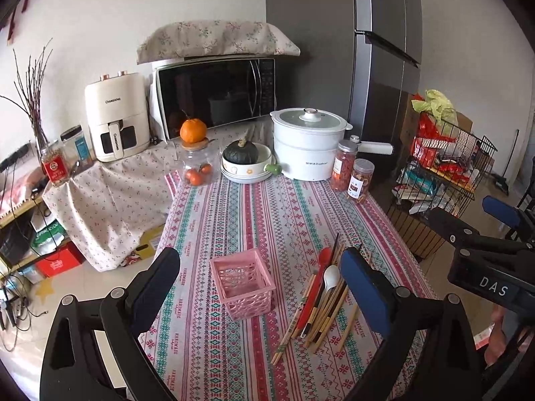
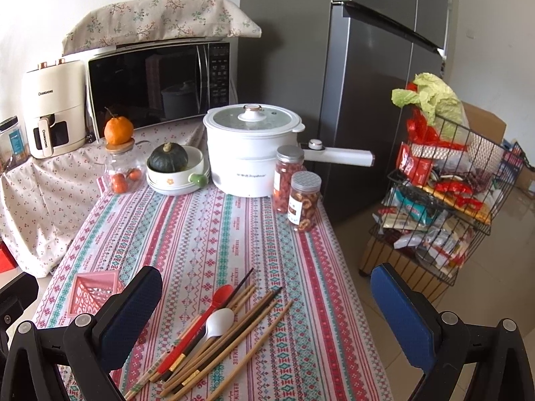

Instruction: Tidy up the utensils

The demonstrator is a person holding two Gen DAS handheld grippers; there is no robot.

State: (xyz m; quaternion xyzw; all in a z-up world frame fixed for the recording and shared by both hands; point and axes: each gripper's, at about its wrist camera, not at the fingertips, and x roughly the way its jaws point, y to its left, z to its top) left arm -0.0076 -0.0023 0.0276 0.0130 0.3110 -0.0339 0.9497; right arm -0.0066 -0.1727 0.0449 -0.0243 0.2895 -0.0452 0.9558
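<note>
A pink plastic basket (image 1: 243, 282) stands empty on the patterned tablecloth (image 1: 260, 214); it also shows in the right wrist view (image 2: 93, 292). To its right lies a loose pile of utensils: a red spoon (image 1: 319, 280), a white spoon (image 1: 329, 277) and several wooden chopsticks (image 1: 329, 314). In the right wrist view the red spoon (image 2: 207, 317), white spoon (image 2: 219, 322) and chopsticks (image 2: 234, 337) lie between my fingers. My left gripper (image 1: 260, 267) is open and empty above the basket. My right gripper (image 2: 267, 287) is open and empty above the pile; it also shows in the left wrist view (image 1: 474, 217).
At the table's far end stand a white electric pot (image 1: 307, 143), two snack jars (image 1: 351, 173), a bowl with a green squash (image 1: 245, 162) and a jar topped by an orange (image 1: 195, 157). A wire rack of snacks (image 2: 444, 180) stands right of the table. A microwave (image 1: 214, 90) sits behind.
</note>
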